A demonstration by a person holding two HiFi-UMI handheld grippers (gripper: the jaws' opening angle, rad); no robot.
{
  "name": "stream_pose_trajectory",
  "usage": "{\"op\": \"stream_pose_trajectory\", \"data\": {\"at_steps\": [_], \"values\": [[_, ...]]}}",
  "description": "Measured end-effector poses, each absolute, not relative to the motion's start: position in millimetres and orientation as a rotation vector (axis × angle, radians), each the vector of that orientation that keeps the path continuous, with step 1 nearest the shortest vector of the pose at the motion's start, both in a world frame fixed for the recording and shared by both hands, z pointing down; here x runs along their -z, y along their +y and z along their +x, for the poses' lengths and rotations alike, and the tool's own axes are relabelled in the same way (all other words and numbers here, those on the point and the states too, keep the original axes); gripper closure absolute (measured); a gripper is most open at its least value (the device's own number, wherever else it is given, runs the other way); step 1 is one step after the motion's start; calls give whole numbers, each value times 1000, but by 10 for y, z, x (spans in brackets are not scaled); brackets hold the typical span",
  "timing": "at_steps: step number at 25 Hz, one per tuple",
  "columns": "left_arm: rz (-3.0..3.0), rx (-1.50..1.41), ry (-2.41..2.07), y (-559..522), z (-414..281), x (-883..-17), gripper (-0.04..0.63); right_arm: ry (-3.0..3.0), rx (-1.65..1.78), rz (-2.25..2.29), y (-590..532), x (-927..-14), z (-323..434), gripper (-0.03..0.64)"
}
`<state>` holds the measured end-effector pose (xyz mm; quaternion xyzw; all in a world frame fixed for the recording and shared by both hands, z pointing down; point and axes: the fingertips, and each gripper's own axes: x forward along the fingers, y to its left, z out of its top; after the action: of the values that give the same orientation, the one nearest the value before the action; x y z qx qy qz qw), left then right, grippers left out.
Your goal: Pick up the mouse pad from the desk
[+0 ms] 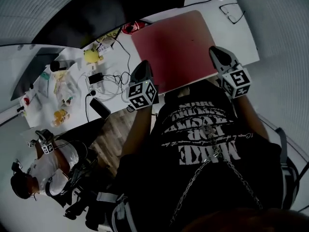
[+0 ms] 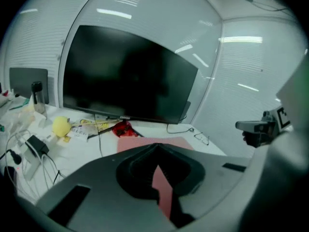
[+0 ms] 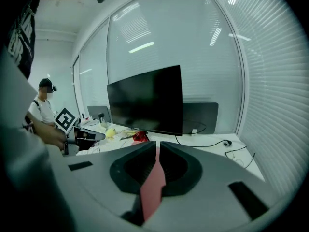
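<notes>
A red mouse pad (image 1: 174,45) lies flat on the white desk (image 1: 241,37) in front of the monitor. My left gripper (image 1: 143,64) is shut and empty, with its tip at the pad's near left edge. My right gripper (image 1: 214,50) is also shut and empty, over the pad's near right side. Whether either touches the pad I cannot tell. The left gripper view shows the left gripper (image 2: 155,145) with its jaws together and the mouse pad (image 2: 133,143) beyond them. In the right gripper view the right gripper (image 3: 158,144) has the mouse pad (image 3: 153,182) showing through a narrow slit below its tips.
A dark monitor (image 1: 111,8) stands behind the pad, with a red object (image 1: 129,28) and a yellow toy (image 1: 91,55) to its left. Cables and a black adapter (image 1: 100,108) clutter the desk's left part. Glasses (image 1: 232,12) lie at the far right. Another person (image 1: 43,170) sits lower left.
</notes>
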<state>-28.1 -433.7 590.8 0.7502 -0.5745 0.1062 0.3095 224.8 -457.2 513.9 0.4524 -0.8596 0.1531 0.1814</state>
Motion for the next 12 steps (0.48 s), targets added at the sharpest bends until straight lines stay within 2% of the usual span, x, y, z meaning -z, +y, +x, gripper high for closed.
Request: {"op": "stream_pose_trajectory", "data": {"at_steps": [9,10,12], "values": [[1634,-574,-1589,-4265,-433,-7286,582,-2240,-535,978,-5384,-6583,2985,615],[1619,-596,-1578,-4277,-441,-7369,558,-2208,-544,956,-5433,-6756,3019,613],[1607,-651,-1551,-4338,-458,-7494,499,-2131,-568,919,-5502,-7093,3084,553]]}}
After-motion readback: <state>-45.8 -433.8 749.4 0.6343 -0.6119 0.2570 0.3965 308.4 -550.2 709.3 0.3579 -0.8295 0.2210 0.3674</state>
